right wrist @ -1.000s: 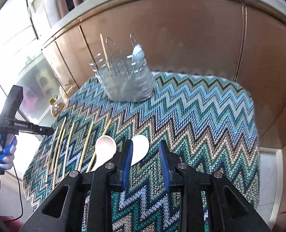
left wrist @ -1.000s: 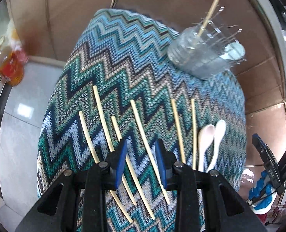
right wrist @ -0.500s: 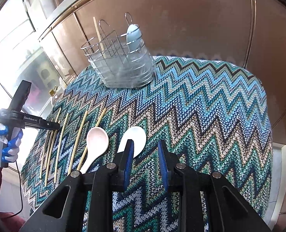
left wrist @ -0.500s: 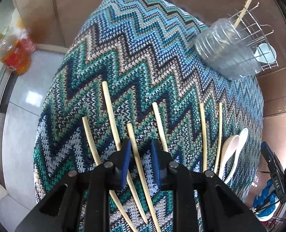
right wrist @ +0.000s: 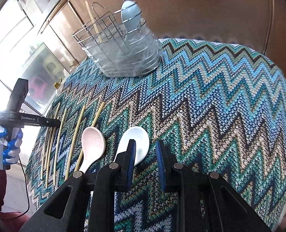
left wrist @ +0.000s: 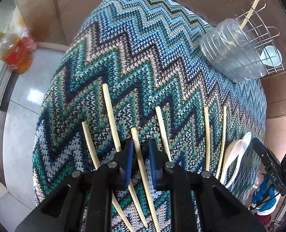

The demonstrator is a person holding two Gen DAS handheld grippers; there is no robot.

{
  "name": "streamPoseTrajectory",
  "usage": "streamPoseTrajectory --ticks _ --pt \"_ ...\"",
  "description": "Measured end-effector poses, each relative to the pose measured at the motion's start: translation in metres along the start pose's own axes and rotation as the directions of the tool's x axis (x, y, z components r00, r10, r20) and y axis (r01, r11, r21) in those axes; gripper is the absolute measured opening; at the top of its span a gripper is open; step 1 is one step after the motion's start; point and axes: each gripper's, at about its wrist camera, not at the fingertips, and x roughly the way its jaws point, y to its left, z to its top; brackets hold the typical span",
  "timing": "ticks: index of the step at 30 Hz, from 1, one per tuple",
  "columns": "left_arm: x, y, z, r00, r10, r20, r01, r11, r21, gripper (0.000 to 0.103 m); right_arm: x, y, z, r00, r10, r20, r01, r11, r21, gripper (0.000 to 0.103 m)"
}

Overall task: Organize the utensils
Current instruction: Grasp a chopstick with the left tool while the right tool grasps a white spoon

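The left gripper [left wrist: 141,152] points steeply down at the zigzag-knit cloth [left wrist: 143,54], its blue-padded jaws narrowed and just now closing around one chopstick [left wrist: 141,160] that runs up between them. The left pad looks close against the stick, but a thin gap shows on the right side, so the pads are not yet pressing on it. Five more loose chopsticks lie beside it in a rough row: two to its left, one just right [left wrist: 163,133], and a pair [left wrist: 206,135] farther right, next to the spoons.

The right gripper [right wrist: 145,154] hangs over the near edge of the cloth, jaws also drawn in narrow and closing further, with only fabric between them. Its left finger overlaps the bowl of the white spoon [right wrist: 139,137]; whether it touches I cannot tell. A pale pink spoon [right wrist: 92,145] lies just left of that one.

At the far side stands the wire caddy [right wrist: 108,31] set in a clear plastic tub [right wrist: 123,58], already holding one upright chopstick [right wrist: 93,22] and a light blue spoon [right wrist: 130,13]. An orange-filled bottle [left wrist: 14,56] stands on the floor beyond the table's left edge.
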Motion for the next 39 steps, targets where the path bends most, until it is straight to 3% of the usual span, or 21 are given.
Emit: streamPoseTrajectory --ticks 7,11,17,21,29,39 --pt "0.003 -0.006 0.003 1.0 0.019 0.0 -0.019 1.0 -0.009 0.01 0.017 -0.004 0.006 0.998 0.041 -0.045 -0.041 0.999 0.005 0.016" --pt "0.004 -0.007 0.004 1.0 0.027 0.007 -0.027 1.0 -0.012 0.008 0.023 -0.005 0.006 0.997 0.048 -0.063 -0.048 0.999 -0.004 0.007" --pt "0.002 -0.004 0.0 0.999 0.029 0.02 -0.028 0.999 -0.028 0.006 0.02 0.006 0.002 0.999 0.022 -0.045 -0.024 0.999 -0.036 0.007" --pt "-0.005 -0.004 -0.005 0.999 0.015 0.035 -0.014 1.0 -0.028 0.006 0.002 0.009 0.0 1.0 0.005 0.0 -0.005 0.999 -0.04 0.005" --pt "-0.045 -0.017 -0.028 0.989 -0.042 0.139 0.04 0.999 0.018 0.005 -0.051 0.031 -0.011 0.99 -0.073 0.118 0.081 0.994 -0.068 0.004" --pt "-0.12 -0.025 -0.054 0.948 -0.121 0.293 0.098 0.991 0.09 0.005 -0.12 0.074 -0.017 0.954 -0.111 0.279 0.139 0.987 -0.081 0.004"
